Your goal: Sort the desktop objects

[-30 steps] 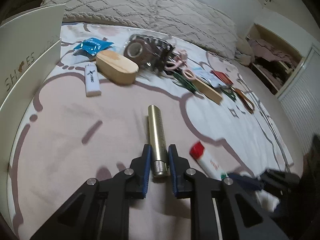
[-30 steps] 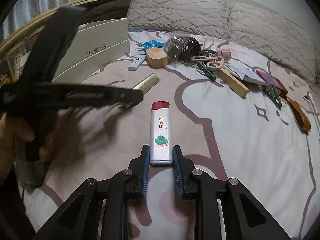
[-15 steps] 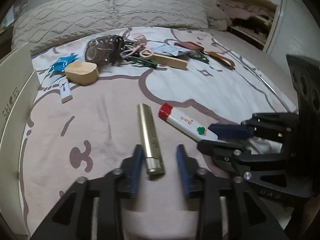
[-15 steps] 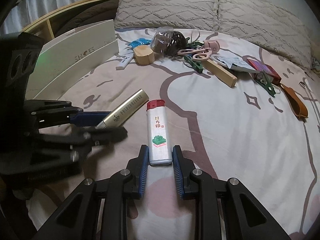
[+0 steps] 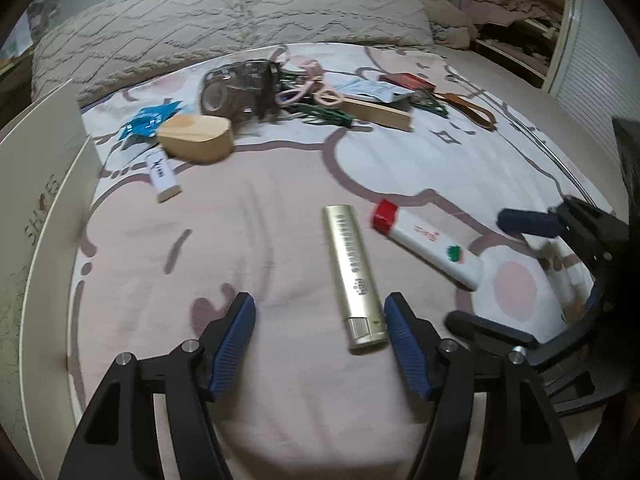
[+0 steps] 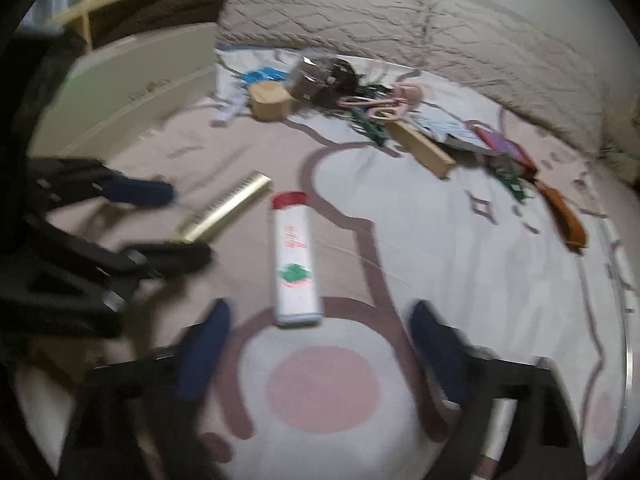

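Observation:
Two lighters lie side by side on the pink and white bedspread. The near end of the gold lighter [image 5: 354,276] rests between the jaws of my left gripper [image 5: 320,308], close to the right pad and not pressed; these jaws are opening. The white lighter with a red cap [image 6: 296,264] lies flat, its near end just ahead of my right gripper [image 6: 320,316], whose jaws are opening wide and touch nothing. The right wrist view is blurred. It shows the gold lighter [image 6: 226,212] and the left gripper [image 6: 168,224] at the left. In the left wrist view the white lighter [image 5: 426,246] and right gripper [image 5: 504,276] are at the right.
A white shoe box [image 5: 36,200] stands along the left edge. Further back lie a white stick [image 5: 162,174], an oval wooden box [image 5: 196,140], a blue packet [image 5: 150,122], bagged tape [image 5: 236,92], a wooden block [image 5: 376,114] and a brown strap [image 5: 468,106]. Pillows [image 5: 224,32] line the far side.
Both grippers let go of their lighters and spread their jaws. The left gripper rolled and shifted, so both lighters and the right gripper now show in its view.

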Demonstrator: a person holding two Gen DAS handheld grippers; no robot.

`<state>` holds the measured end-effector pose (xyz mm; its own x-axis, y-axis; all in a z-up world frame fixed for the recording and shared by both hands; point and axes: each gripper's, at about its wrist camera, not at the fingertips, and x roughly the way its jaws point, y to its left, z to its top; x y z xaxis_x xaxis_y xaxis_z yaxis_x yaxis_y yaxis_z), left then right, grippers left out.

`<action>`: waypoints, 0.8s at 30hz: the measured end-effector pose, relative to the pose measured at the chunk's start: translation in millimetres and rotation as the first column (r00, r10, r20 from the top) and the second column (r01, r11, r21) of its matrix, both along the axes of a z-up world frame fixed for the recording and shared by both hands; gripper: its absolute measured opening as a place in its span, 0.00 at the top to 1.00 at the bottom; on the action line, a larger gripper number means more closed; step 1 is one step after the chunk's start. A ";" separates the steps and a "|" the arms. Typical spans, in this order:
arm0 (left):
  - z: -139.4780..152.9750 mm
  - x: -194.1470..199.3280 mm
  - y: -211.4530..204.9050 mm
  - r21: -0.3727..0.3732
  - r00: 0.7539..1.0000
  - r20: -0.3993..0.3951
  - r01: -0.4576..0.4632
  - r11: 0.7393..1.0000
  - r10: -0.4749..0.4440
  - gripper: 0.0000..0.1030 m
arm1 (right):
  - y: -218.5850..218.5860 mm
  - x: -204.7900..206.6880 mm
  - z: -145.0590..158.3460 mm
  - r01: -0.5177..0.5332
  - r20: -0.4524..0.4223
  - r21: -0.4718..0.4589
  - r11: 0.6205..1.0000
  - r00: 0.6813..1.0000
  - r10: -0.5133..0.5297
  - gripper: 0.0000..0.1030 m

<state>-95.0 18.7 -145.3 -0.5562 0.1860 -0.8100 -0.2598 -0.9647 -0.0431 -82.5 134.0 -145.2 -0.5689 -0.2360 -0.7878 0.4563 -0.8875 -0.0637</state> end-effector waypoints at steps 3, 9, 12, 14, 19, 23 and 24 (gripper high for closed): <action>0.2 -3.2 -11.3 -0.035 0.999 -0.001 -0.050 0.998 0.050 0.35 | 5.2 -3.0 -1.1 0.000 0.020 -0.028 1.000 1.000 0.000 0.08; 1.1 -10.2 -31.9 -0.043 0.991 -0.010 -0.136 0.990 0.136 0.35 | 4.3 -3.2 -1.6 0.002 0.025 -0.028 1.000 1.000 -0.001 0.07; 0.2 -16.0 -44.7 -0.051 0.975 -0.029 -0.223 0.973 0.222 0.33 | 3.9 -3.5 -1.9 0.003 0.027 -0.028 1.000 1.000 -0.002 0.07; -2.8 -19.3 -51.2 -0.045 0.963 -0.035 -0.269 0.962 0.268 0.27 | 4.1 -3.9 -2.1 0.004 0.029 -0.029 1.000 1.000 -0.003 0.07; -3.9 -18.7 -45.3 -0.073 0.967 -0.044 -0.253 0.965 0.250 0.23 | 10.4 -11.3 -2.4 0.012 0.062 -0.061 0.998 0.998 -0.008 0.05; -3.2 -17.3 -43.6 -0.043 0.978 -0.029 -0.210 0.977 0.209 0.21 | 20.6 -22.9 -2.1 0.037 0.087 -0.080 0.996 0.996 -0.030 0.05; -2.8 -17.4 -42.6 -0.030 0.980 -0.023 -0.198 0.980 0.197 0.20 | 23.9 -26.0 -2.2 0.046 0.095 -0.087 0.995 0.995 -0.038 0.05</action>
